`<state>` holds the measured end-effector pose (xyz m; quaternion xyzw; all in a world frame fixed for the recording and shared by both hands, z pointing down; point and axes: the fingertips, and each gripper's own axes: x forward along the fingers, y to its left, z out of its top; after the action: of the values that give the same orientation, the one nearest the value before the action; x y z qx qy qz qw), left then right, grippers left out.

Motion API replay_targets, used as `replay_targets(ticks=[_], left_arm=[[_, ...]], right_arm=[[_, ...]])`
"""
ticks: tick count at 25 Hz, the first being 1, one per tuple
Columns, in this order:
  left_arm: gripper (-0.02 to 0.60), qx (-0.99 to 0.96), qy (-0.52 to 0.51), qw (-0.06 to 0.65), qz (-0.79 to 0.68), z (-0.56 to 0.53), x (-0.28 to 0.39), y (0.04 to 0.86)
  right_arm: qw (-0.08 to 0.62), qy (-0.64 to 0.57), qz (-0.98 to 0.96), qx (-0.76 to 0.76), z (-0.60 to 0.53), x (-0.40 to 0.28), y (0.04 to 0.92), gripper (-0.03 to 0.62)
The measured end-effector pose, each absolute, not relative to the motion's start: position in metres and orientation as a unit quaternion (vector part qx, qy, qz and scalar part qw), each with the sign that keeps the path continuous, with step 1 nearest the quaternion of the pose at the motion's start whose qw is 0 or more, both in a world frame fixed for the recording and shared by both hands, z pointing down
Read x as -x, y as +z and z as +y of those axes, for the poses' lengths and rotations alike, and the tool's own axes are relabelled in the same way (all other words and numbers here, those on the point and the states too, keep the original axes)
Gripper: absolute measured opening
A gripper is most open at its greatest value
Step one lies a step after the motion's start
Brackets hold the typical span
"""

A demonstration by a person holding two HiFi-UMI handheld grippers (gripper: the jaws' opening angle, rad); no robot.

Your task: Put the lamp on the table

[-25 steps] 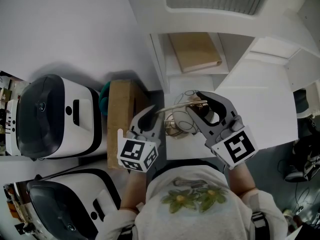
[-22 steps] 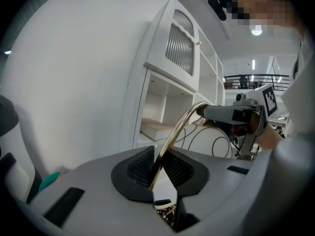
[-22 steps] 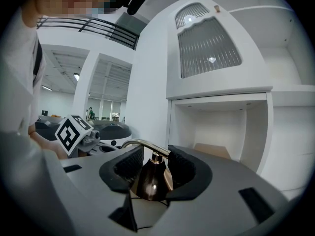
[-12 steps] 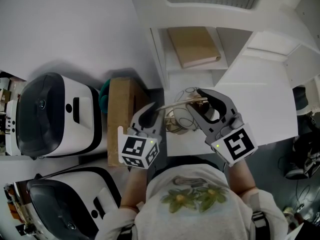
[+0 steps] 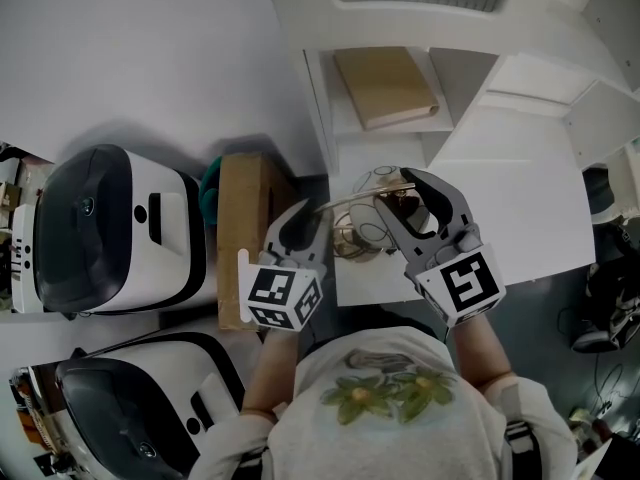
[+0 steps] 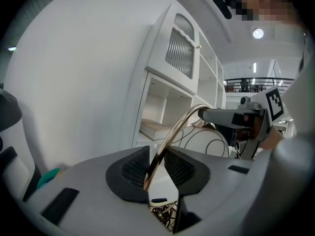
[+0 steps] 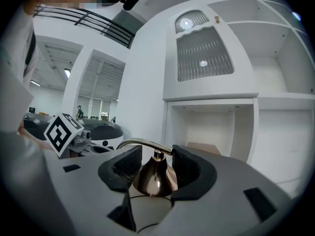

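- You stood facing a white wall (image 5: 150, 48), with a white cabinet (image 5: 420, 28) to its right.
- Its ribbed door (image 7: 204, 53) sat above an open shelf (image 5: 347, 118).
- A white table (image 5: 520, 208) stood over grey floor (image 5: 560, 308).

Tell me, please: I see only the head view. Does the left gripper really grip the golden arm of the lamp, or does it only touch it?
Observer: It grips it. In the left gripper view the left gripper is shut on the gold arm, with a pad against each side.
Operator: And the right one, is it closed too?
Observer: No. In the right gripper view the right gripper has the bronze cone between its jaws, but they have just been opening and the pads do not seem to press on it.
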<state>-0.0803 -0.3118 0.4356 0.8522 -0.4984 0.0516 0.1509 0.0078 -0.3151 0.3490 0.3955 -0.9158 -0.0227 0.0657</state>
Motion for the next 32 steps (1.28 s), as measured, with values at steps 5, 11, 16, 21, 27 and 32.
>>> replay_targets(ticks=[5, 11, 16, 21, 27, 32], left_arm=[[0.100, -0.854, 0.052, 0.145, -0.497, -0.303, 0.086, 0.430], [0.100, -0.858, 0.031, 0.121, -0.498, -0.286, 0.090, 0.411], [0.087, -0.868, 0.007, 0.109, -0.485, -0.266, 0.088, 0.390], [0.031, -0.896, -0.005, 0.075, -0.437, -0.235, 0.065, 0.366], [0.029, -0.912, -0.006, 0.068, -0.405, -0.205, 0.049, 0.361], [0.029, -0.913, 0.001, 0.073, -0.402, -0.181, 0.048, 0.363]], right_arm=[[0.067, -0.010, -0.904, -0.422, -0.310, -0.019, 0.355, 0.195], [0.043, 0.018, -0.885, -0.463, -0.297, -0.034, 0.355, 0.160], [0.022, 0.015, -0.895, -0.446, -0.273, -0.025, 0.345, 0.048], [0.008, 0.009, -0.911, -0.412, -0.245, -0.005, 0.338, 0.034], [0.020, -0.012, -0.925, -0.380, -0.208, 0.017, 0.336, 0.031], [0.014, -0.015, -0.926, -0.378, -0.184, 0.025, 0.331, 0.031]])
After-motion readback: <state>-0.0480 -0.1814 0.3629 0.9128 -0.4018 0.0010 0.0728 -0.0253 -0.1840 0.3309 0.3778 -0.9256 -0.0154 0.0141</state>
